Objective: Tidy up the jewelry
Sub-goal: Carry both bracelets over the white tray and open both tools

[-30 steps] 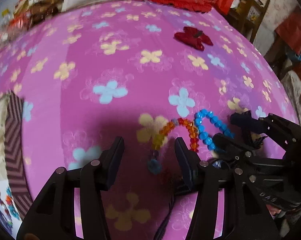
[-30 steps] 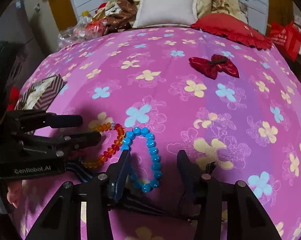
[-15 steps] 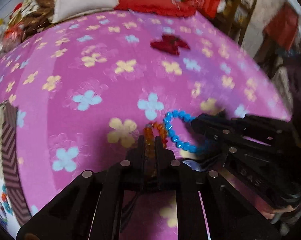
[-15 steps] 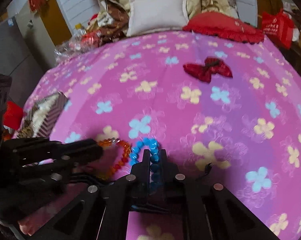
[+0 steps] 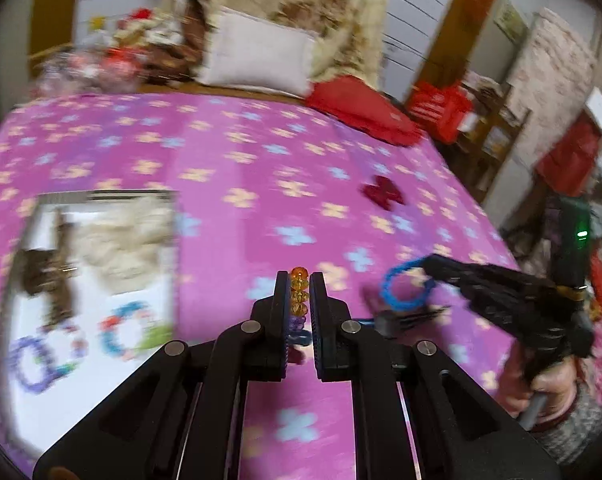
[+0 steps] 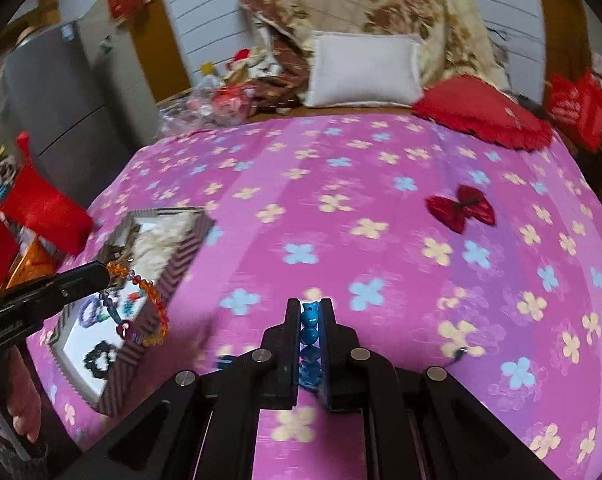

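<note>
Orange beads sit pinched between the fingers of the left gripper [image 5: 299, 280], which are closed tight on the orange bracelet [image 6: 149, 292]; in the right wrist view the rest of that strand dangles from the tips in the air, above the open jewelry box [image 6: 181, 276] at the left edge of the bed. The right gripper [image 6: 310, 306] is likewise clamped down, its fingers squeezing a column of blue beads, and the left wrist view shows the blue bracelet [image 5: 401, 288] hanging as a loop from its tips, clear of the pink flowered bedspread [image 6: 341, 184]. Inside the box lie several other bead bracelets on a white lining, blurred. A red bow [image 6: 461, 210] lies on the bedspread well apart, toward the right
</note>
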`<state>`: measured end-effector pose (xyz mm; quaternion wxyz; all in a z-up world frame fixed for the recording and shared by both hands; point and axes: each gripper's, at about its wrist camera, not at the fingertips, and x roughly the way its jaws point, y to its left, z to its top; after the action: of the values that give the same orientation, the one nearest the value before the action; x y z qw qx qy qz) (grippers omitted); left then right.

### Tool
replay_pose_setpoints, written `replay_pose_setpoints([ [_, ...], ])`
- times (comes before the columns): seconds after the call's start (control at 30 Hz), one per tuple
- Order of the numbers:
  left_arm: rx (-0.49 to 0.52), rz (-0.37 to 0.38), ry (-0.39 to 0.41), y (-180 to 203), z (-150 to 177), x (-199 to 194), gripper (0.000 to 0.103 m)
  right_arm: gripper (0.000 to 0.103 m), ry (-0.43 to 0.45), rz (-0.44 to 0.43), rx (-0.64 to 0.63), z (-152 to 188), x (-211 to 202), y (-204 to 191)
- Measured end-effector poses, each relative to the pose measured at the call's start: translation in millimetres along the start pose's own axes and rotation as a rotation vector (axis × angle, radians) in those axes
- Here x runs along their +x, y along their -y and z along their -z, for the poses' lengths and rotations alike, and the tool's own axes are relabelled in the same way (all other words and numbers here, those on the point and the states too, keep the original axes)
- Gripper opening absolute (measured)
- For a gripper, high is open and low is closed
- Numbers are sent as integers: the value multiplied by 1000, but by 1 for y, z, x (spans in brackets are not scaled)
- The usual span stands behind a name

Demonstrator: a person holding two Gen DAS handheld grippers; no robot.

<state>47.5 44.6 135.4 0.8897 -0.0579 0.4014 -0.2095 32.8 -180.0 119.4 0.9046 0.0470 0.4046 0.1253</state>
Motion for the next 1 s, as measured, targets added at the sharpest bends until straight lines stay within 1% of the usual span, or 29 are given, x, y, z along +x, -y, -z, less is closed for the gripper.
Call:
replay_pose_setpoints([
  [0.13,-69,-80,26,-43,15,-20,8,8,-5,-29,-68,-3,0,-38],
  [0.2,-109,-102,29,-63,22,-24,8,8,-12,-48,-100,-3,3,-57],
  [0.37,-214,-127,1,-112,38,-29,8,8,-40,-108,-177,-1,17,-111],
  [0.43,-236,-125,-6,-125,43,-29,8,8,-53,-132,-201,0,23,-129],
  [0.57,-277,-120,-24,-145,51,-25,8,8,-84,-178,-249,5,39,-169],
  [0.63,-296,-134,-34,-156,55,-24,8,8,-100,-203,-265,8,49,-189],
  [0.73,-330,-163,-67,-173,63,-22,8,8,-126,-243,-272,13,61,-210],
  [0.8,-355,-175,-107,-186,70,-19,8,8,-148,-265,-275,16,72,-223],
  [0.9,-373,-206,-150,-197,79,-15,8,8,-187,-263,-281,23,92,-237],
  [1.0,-370,-236,-157,-202,83,-15,8,8,-219,-229,-280,30,111,-239],
])
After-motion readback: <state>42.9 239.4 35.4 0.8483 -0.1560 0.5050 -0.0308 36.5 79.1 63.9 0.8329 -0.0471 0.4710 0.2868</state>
